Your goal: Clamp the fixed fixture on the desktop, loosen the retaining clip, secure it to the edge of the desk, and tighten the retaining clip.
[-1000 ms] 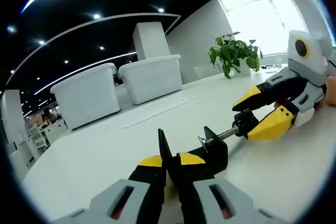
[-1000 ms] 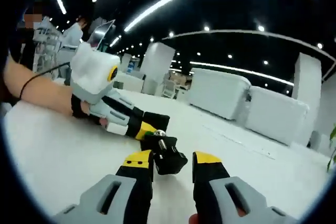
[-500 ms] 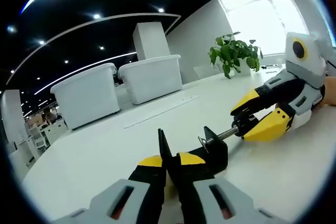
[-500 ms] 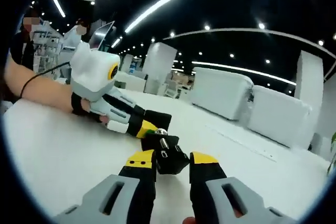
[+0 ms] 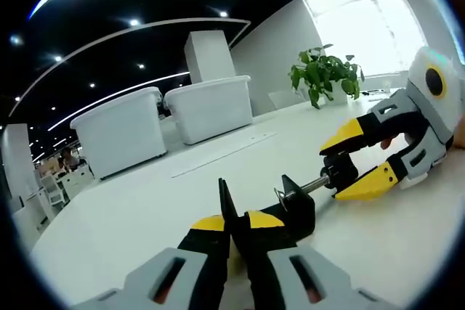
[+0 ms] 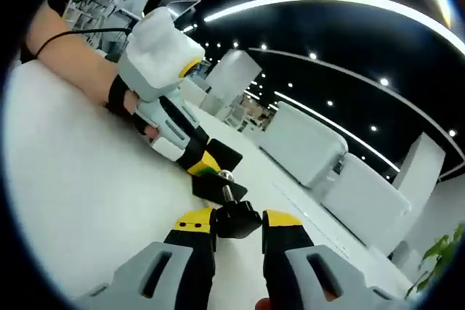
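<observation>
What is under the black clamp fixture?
The clamp fixture rests on the bare white desk. Its underside is hidden by the left gripper holding it, so nothing beneath can be confirmed.

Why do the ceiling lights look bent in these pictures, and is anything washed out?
In both views the fisheye lens bows the ceiling light strips into arcs. In the left gripper view the window behind the plant is blown out to white. In the right gripper view the white desk is bright and nearly featureless.
</observation>
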A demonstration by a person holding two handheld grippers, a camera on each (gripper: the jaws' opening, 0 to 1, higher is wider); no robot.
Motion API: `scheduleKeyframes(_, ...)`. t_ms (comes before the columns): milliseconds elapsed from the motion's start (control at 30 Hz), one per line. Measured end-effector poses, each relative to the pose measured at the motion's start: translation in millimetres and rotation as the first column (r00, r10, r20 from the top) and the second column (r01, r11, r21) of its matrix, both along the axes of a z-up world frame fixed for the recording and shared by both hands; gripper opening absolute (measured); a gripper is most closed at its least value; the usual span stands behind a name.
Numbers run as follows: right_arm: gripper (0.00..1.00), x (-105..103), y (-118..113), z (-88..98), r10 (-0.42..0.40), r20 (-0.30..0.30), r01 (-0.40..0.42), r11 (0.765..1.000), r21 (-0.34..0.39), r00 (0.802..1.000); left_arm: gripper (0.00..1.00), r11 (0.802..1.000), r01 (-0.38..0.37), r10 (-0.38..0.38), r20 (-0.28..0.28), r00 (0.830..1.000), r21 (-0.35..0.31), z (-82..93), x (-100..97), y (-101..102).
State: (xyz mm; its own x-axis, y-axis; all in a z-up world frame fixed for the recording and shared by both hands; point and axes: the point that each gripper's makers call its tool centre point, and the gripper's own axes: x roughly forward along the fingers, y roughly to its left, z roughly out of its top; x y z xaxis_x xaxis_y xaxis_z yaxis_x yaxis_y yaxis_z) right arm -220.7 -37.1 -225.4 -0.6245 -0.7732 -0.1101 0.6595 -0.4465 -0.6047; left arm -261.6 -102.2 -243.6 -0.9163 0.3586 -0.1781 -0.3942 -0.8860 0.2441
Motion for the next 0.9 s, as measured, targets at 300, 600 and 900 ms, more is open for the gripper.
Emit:
scheduleKeyframes(300,0.3,-2.3,8.9,10.8,0.043,0.297,0.042,0.961,-0.273,0.954,0.08,1.0,0.005,-0.005,-0.001,1.0,0.0,1.0,2.1,0.8)
scheduleKeyframes(600,0.2,6.5,0.0,7.8,0.067,0.243,-0.008,0.972,-0.236,0.968,0.08,1.0,0.004,-0.004,-0.002,1.0,0.0,1.4,7.8,1.5)
scheduleKeyframes(900,0.19,3.0,-2.5,4.8,0.032,-0.037,-0.033,0.999,-0.007,0.999,0.08,1.0,0.0,0.0,-0.001,1.0,0.0,1.2,2.0,-0.5)
